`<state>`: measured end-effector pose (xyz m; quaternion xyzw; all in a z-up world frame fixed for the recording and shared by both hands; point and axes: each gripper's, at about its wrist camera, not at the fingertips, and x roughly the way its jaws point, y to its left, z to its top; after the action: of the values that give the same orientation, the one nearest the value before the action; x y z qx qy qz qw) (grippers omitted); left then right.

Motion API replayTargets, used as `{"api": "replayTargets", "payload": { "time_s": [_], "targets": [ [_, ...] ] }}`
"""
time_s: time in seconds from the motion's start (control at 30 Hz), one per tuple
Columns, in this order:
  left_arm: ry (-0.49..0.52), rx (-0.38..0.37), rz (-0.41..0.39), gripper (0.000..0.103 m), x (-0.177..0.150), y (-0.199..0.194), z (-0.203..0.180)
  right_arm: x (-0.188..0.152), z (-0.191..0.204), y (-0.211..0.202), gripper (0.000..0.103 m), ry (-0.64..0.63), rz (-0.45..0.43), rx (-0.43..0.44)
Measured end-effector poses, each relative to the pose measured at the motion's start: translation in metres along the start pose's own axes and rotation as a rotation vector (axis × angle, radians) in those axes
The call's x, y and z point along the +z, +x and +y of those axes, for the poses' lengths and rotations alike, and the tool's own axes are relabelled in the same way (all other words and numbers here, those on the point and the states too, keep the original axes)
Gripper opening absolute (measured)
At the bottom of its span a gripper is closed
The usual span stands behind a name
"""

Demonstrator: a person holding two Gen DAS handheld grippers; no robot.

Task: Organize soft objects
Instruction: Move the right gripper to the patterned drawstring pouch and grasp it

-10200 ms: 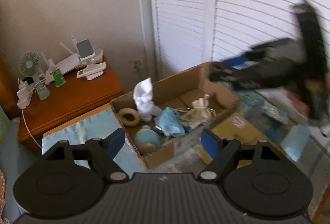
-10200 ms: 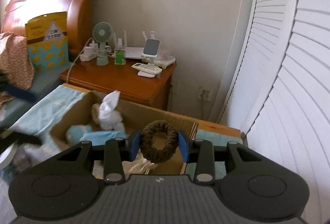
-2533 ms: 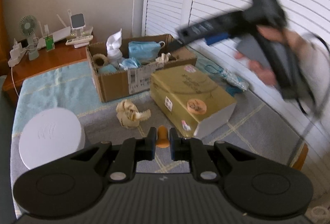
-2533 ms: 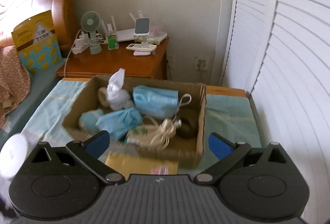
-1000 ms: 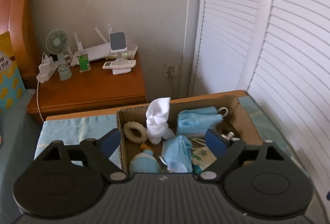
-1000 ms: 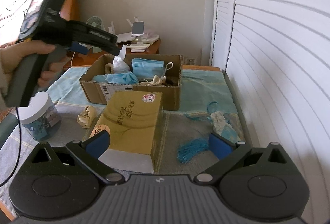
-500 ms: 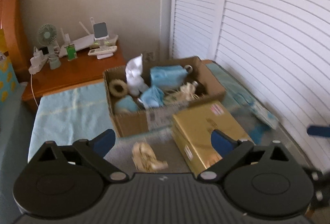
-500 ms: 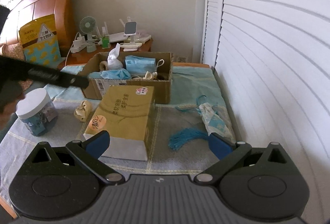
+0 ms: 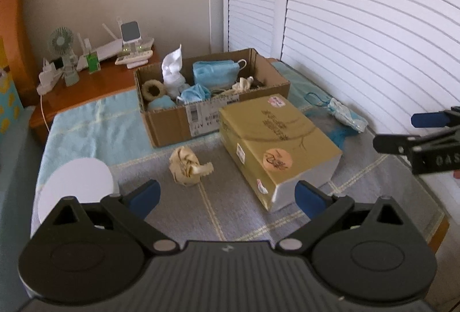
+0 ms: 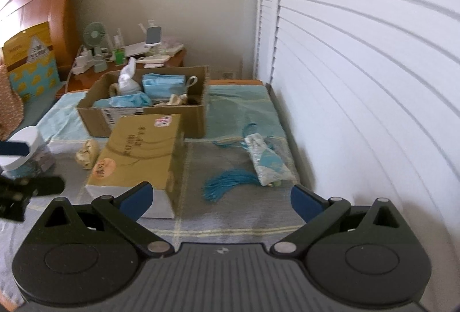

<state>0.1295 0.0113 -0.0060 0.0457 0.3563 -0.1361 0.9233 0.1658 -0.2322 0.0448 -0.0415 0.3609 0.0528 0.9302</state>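
Nearby, both the left gripper (image 9: 227, 195) and right gripper (image 10: 220, 198) hover spread wide, holding nothing. Between them and the cardboard box (image 9: 175, 122) of face masks (image 9: 215, 72) stands a gold tissue box (image 9: 276, 145); a crumpled cream cloth (image 9: 187, 165) lies loose just beside it.

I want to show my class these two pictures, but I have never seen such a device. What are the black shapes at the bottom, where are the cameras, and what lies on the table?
A person holds one pair of tongs in each hand, each with a camera looking along it. The left tongs and right tongs are open and empty. On the table stand a cardboard box of soft things, a gold box and a white-lidded jar. A crumpled cream cloth and a blue tasselled pouch lie loose.
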Motion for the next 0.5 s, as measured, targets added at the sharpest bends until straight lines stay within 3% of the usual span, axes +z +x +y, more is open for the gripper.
{"api": "replayTargets", "payload": {
  "time_s": [0.1,0.33,0.5],
  "targets": [
    [-0.019,-0.026,-0.010,0.100,-0.005,0.000,0.002,0.001,-0.005,0.007,0.103,0.020,0.008,-0.026],
    [0.014,0.014,-0.036,0.100,-0.012,0.004,0.001,0.004,-0.015,0.031,0.103,0.065,0.039,-0.054],
    [0.009,0.001,-0.033,0.100,-0.016,0.010,0.004,0.006,-0.019,0.052,0.103,0.092,0.058,-0.052]
  ]
}}
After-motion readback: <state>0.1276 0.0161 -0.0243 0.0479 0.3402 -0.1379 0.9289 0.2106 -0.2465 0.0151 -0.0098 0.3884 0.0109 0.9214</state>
